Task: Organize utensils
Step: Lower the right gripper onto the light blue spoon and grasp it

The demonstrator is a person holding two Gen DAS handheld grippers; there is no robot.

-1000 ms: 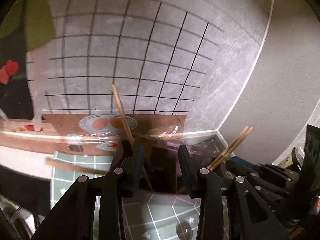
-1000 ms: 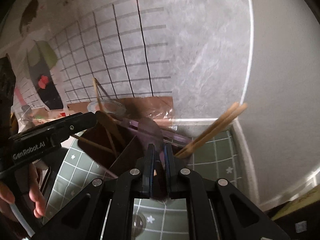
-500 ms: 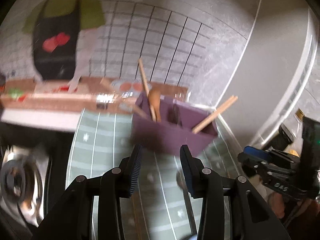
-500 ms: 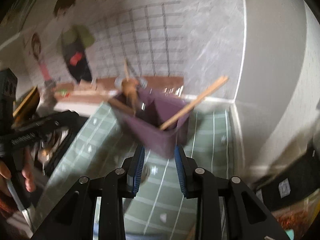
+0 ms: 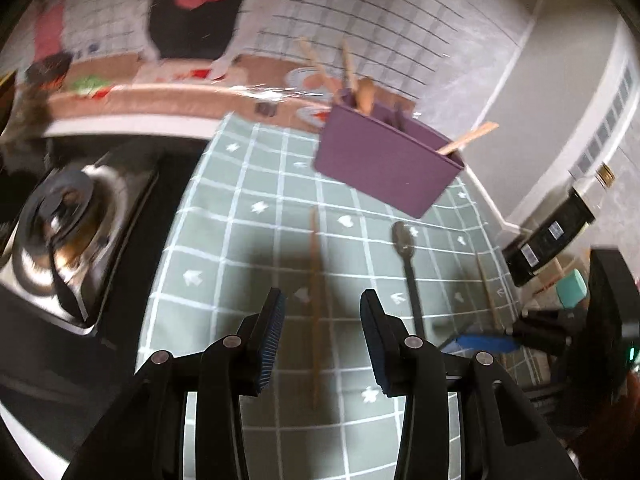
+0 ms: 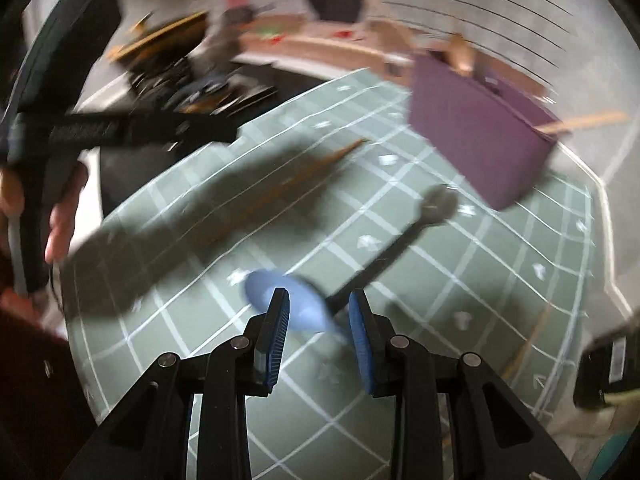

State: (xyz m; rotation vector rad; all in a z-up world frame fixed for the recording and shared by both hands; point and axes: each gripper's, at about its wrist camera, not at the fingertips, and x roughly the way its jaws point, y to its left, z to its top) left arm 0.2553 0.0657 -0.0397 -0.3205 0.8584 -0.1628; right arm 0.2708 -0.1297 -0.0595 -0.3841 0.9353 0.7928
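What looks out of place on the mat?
Loose utensils lie on the green mat outside the purple holder: wooden chopsticks and a black-handled spoon. Both claws are open, holding nothing.

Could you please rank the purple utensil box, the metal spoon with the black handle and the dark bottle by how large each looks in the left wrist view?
1. purple utensil box, clearly largest.
2 and 3. metal spoon and dark bottle: the spoon looks longer, the bottle bulkier, and fisheye distortion at the edge makes ranking unsure.
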